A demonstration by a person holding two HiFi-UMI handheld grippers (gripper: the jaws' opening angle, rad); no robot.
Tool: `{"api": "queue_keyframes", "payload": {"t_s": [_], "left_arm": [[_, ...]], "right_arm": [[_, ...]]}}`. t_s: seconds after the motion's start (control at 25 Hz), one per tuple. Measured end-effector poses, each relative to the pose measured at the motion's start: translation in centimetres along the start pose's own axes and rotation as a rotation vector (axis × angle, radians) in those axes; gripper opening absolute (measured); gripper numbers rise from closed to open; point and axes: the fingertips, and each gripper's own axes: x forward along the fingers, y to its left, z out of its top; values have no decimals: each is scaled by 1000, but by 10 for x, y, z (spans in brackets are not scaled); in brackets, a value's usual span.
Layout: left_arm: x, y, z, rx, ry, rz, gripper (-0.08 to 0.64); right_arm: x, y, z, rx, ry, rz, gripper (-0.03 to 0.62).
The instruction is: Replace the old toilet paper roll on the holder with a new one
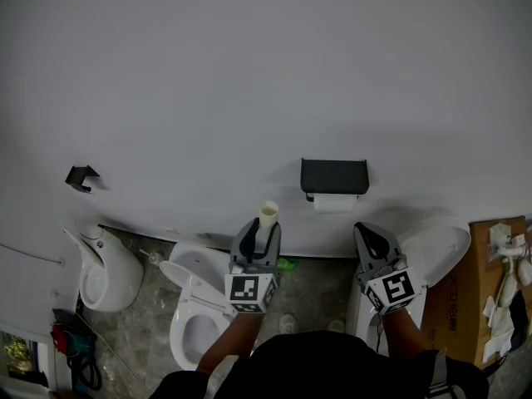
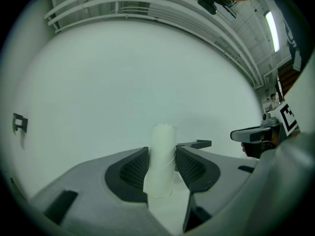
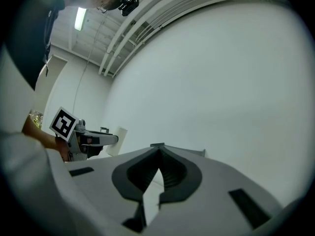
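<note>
A black paper holder (image 1: 334,175) is fixed to the white wall, with a white toilet paper roll (image 1: 335,204) showing under it. My left gripper (image 1: 263,226) stands left of and below the holder, shut on a pale bare cardboard tube (image 1: 268,215) that stands upright between the jaws. In the left gripper view the tube (image 2: 162,137) fills the gap between the pads and the holder (image 2: 198,144) peeks out behind. My right gripper (image 1: 366,230) sits just below the holder's right end with its jaws closed together and nothing in them; the right gripper view shows the same gripper (image 3: 158,155).
On the stone floor stand a white toilet with its lid up (image 1: 195,306), a white urinal-shaped fixture (image 1: 108,268) at left and another toilet (image 1: 436,252) at right. A cardboard box (image 1: 490,293) stands far right. A small black hook (image 1: 81,176) sits on the wall.
</note>
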Motion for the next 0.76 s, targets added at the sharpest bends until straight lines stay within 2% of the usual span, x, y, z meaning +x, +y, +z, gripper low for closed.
{"api": "queue_keyframes", "payload": {"t_s": [0.28,0.52,0.76], "left_arm": [[2,-4,-1,-7,0,-8,170],[2,-7,5,63,-7,-10,170],[4,-7,5,63,-12,-7,170]], "right_arm": [[-2,0,-4,-28,17,-16,2],[-1,-3,0,-39,9,-20,2],[2,-2,1,-67,5,-16,2]]}}
